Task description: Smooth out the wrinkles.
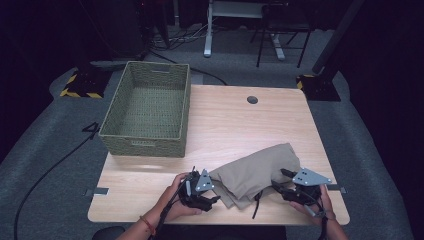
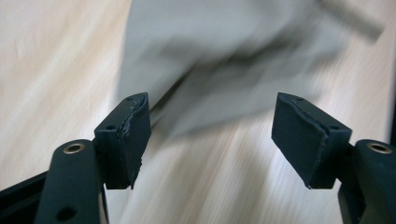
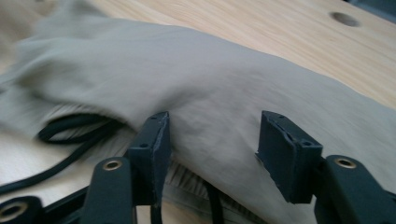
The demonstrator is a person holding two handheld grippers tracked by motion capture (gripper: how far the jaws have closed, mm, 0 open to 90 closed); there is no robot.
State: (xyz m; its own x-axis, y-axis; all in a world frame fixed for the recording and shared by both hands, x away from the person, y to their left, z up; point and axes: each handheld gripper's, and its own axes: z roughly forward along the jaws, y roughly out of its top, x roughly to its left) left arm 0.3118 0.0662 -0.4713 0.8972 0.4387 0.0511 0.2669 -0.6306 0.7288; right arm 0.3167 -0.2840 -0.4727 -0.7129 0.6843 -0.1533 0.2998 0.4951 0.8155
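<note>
While both grippers' jaws gape, empty, at the cloth (image 1: 257, 172) — basket (image 1: 148, 111) sits well apart, w/ cable (image 3: 70, 128) beneath.

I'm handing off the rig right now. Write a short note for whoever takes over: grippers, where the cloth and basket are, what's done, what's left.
Left gripper: open, nothing between the jaws, at the cloth's near-left edge.
Right gripper: open, jaws at the cloth's right side, not clamped on it.
Beige cloth: lies rumpled and loosely folded on the table, near the front edge, between the two grippers. A black cord runs under its near edge.
Woven basket: at the table's back-left corner, nothing in it.
Done: cloth partly gathered, it seems.
Left: probably regrip, finish folding, and likely move the cloth into the basket.
</note>
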